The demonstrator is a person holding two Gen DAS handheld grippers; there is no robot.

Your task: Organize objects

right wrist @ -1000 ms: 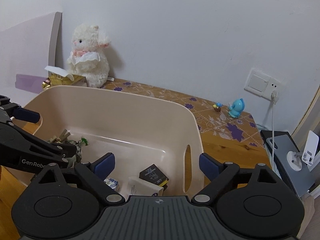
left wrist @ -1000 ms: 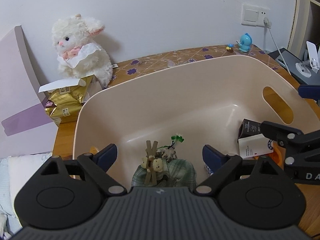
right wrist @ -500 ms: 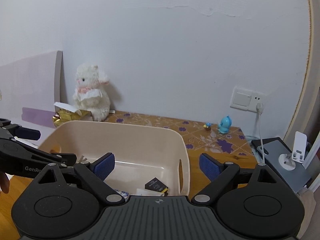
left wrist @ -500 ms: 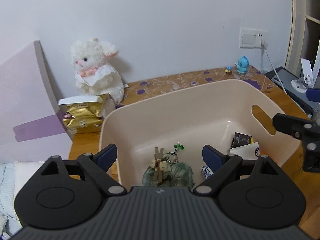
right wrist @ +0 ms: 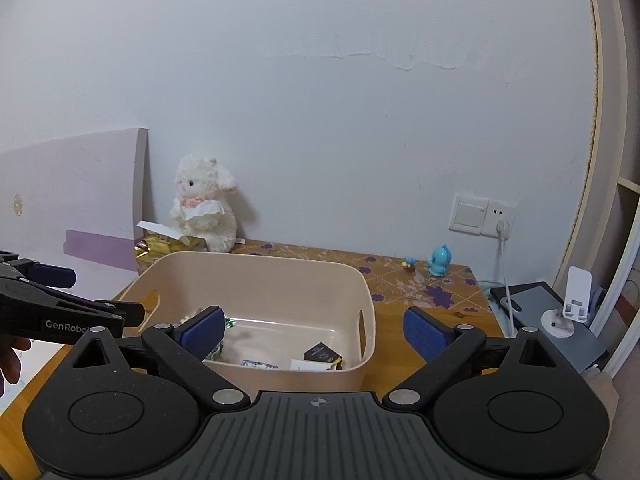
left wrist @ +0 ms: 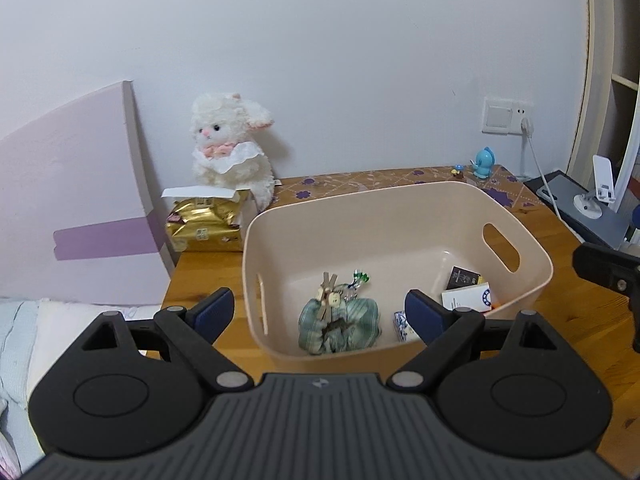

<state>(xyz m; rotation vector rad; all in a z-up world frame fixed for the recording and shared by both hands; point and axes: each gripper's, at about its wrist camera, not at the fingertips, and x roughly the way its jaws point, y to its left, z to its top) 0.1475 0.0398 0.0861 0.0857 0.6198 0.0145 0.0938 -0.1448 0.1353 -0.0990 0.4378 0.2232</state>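
Observation:
A beige plastic bin (left wrist: 400,200) stands on the wooden table; it also shows in the right wrist view (right wrist: 256,268). Inside lie a green checked cloth pouch (left wrist: 340,328) with wooden clothespins (left wrist: 328,292), a black box (left wrist: 464,278), a white box (left wrist: 468,298) and a small blue-white packet (left wrist: 402,324). My left gripper (left wrist: 320,312) is open and empty, held above and in front of the bin. My right gripper (right wrist: 312,330) is open and empty, also back from the bin.
A white plush lamb (left wrist: 228,152) and a gold packet in a box (left wrist: 204,224) stand at the back left. A blue figurine (left wrist: 484,162) stands at the back right by a wall socket (left wrist: 506,116). A phone stand (left wrist: 600,192) sits on a grey device at the right.
Both grippers have pulled back and up from the bin, which now looks smaller and farther. Both stay open and empty. The objects in the bin have not moved.

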